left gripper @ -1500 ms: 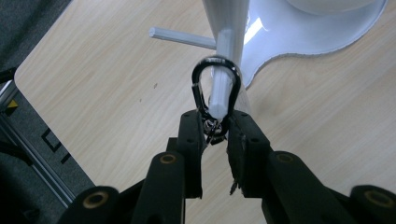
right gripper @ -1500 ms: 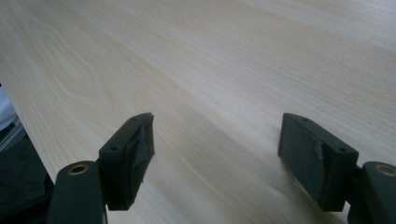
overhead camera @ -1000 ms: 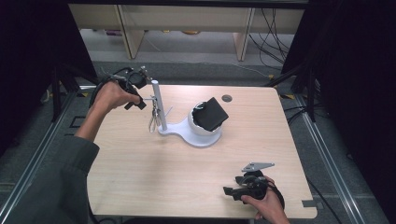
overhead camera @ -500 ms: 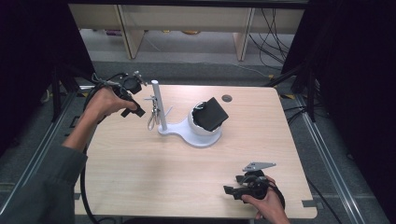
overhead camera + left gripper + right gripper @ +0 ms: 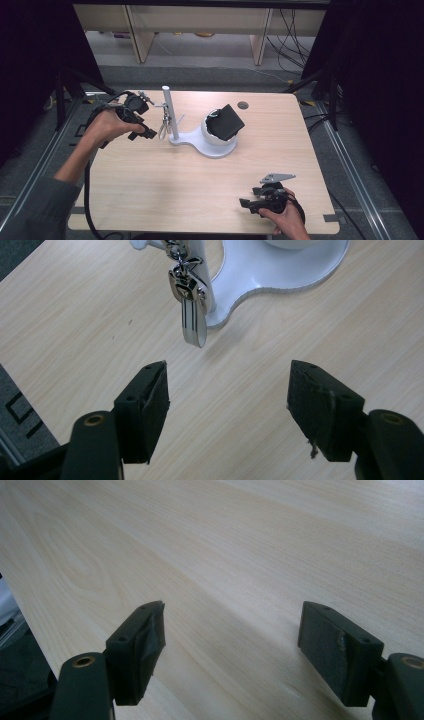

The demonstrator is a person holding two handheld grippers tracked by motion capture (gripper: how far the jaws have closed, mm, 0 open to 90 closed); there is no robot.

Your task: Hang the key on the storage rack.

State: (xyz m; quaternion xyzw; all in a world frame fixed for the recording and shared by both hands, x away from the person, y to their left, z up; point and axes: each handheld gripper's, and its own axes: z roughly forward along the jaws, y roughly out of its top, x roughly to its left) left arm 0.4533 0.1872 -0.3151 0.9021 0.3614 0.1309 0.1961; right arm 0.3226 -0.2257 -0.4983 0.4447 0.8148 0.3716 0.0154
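A white stand (image 5: 187,140) with an upright post (image 5: 168,111) sits mid-table; a silver keychain (image 5: 163,126) hangs from a hook on the post. In the left gripper view the keychain (image 5: 189,294) dangles just beyond my left gripper (image 5: 227,390), which is open and holds nothing. In the high view the left gripper (image 5: 145,131) is held to the left of the post. A white bowl-shaped holder (image 5: 216,136) on the stand carries a black block (image 5: 227,121). My right gripper (image 5: 252,205) rests low at the table's front right, open (image 5: 232,640) over bare wood.
The wooden table (image 5: 150,180) has a small round grommet hole (image 5: 243,105) near its far edge. A cable (image 5: 87,192) trails from the left hand off the table's left side. Metal frame rails (image 5: 350,165) run along both sides.
The left hand and its gripper have drawn back leftward a little from the post. The right gripper has stayed where it was.
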